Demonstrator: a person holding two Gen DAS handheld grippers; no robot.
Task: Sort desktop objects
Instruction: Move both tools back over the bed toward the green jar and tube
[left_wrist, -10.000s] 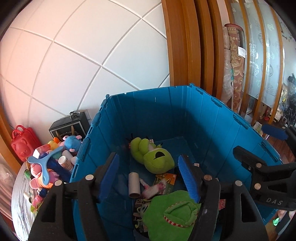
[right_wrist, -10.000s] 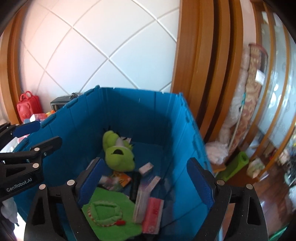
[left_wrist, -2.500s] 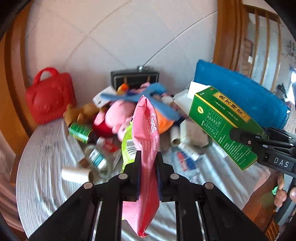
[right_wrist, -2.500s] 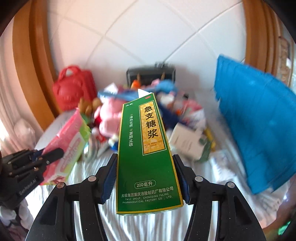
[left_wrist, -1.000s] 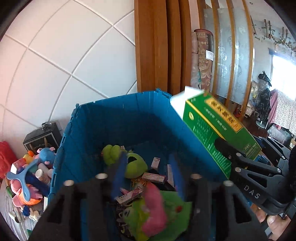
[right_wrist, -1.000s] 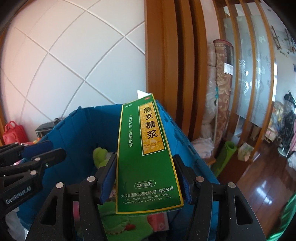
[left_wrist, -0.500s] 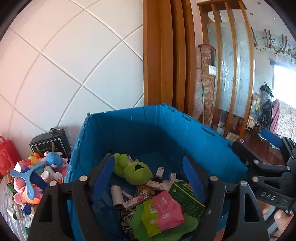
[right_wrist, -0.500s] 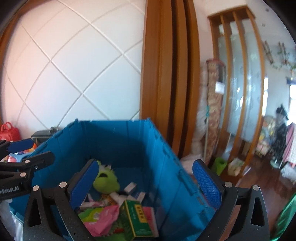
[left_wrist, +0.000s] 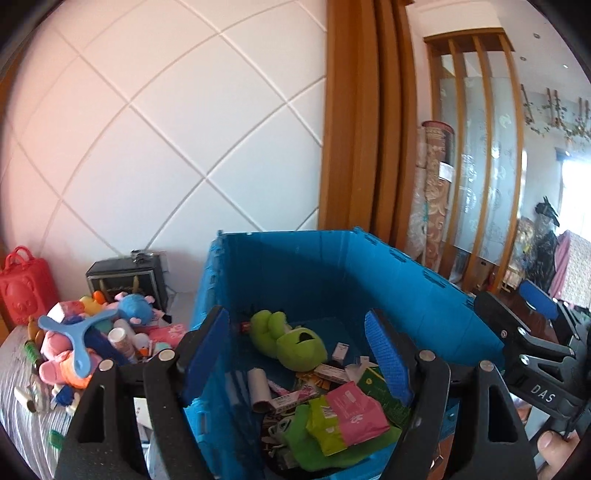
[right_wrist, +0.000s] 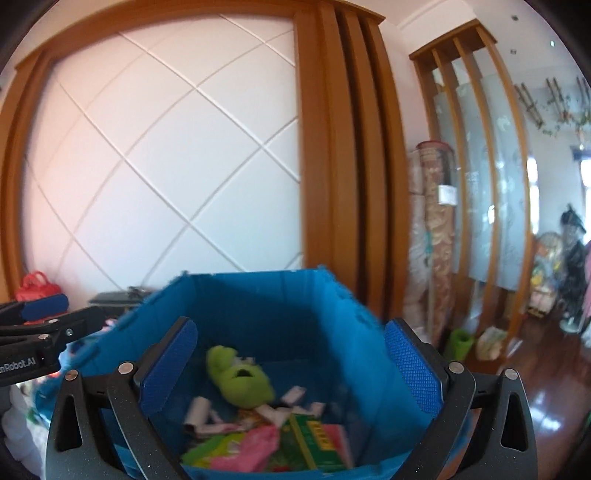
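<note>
Inside the blue crate lie a green plush, pink packet and green box.

Home: plush toys, wooden screen, rolled carpets

A striped table carries a toy pile, red case and black box.

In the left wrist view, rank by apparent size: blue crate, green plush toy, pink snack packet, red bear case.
1. blue crate
2. green plush toy
3. pink snack packet and red bear case: look alike; the packet lies nearer the camera, so unranked.
</note>
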